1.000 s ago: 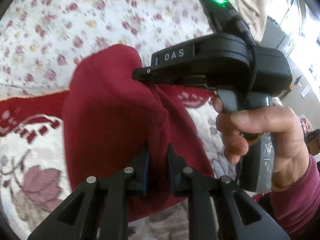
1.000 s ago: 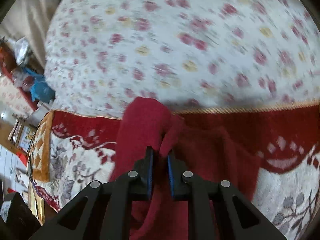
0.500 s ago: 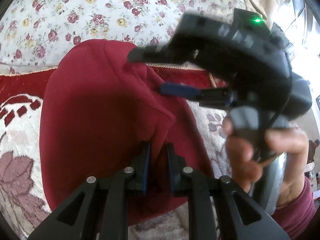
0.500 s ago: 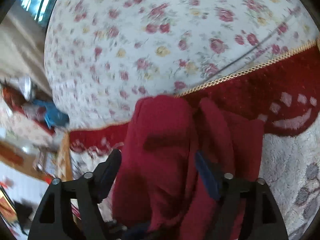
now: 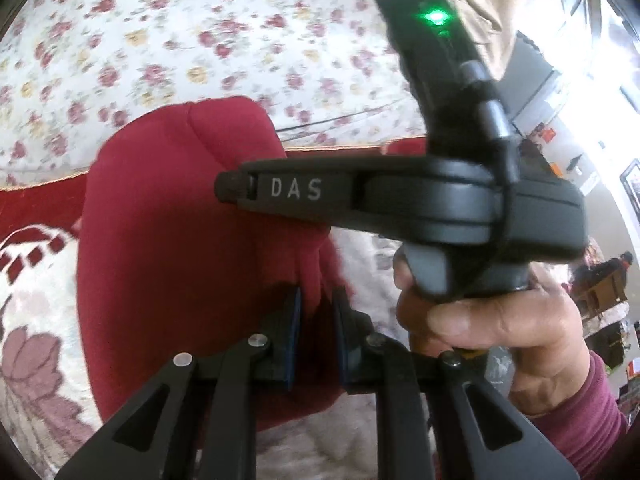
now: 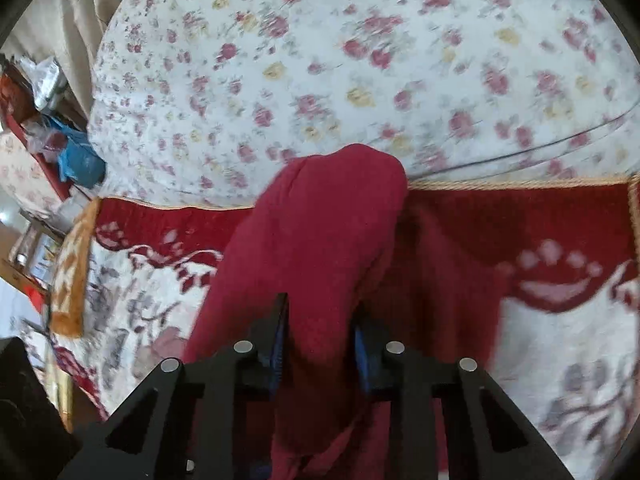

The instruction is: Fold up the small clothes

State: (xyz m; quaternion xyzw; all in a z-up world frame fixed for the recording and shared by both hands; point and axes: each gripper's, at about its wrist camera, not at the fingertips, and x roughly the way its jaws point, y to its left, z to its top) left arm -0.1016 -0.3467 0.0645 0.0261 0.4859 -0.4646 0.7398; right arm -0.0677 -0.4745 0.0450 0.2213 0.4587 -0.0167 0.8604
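Dark red cloth fills the gap between the jaws of the left gripper [image 5: 316,320]: its blue-lined pads are drawn close together and pinch a fold of the red garment [image 5: 180,248], which rises from the grip, spreads away from the camera and ends in a rounded hump. Most of the garment lies to the left of and beyond this gripper, draped over a rug [image 5: 36,312] with a cream ground, mauve flowers and a deep red border. Beyond the rug's gold-edged border lies a white sheet with small red and yellow roses [image 5: 180,32].

Just to the right of the left gripper, the person's right hand [image 5: 492,320] holds the black handle of the other tool, whose long black body, lettered DAS, reaches across above the garment. A green light glows on its upright part. A maroon sleeve [image 5: 580,420] covers the wrist.

In the right wrist view, the right gripper [image 6: 320,332] has a thick bunch of the same red garment [image 6: 320,232] between its jaws, which are closing; the cloth fills the space from one blue pad to the other and hangs down below them. From there the garment climbs forward to a rounded top against the flowered sheet [image 6: 340,60]. The rug's red border [image 6: 520,224] runs behind it to either side. At the far left are a blue bag [image 6: 78,158] and other clutter, too blurred to name.
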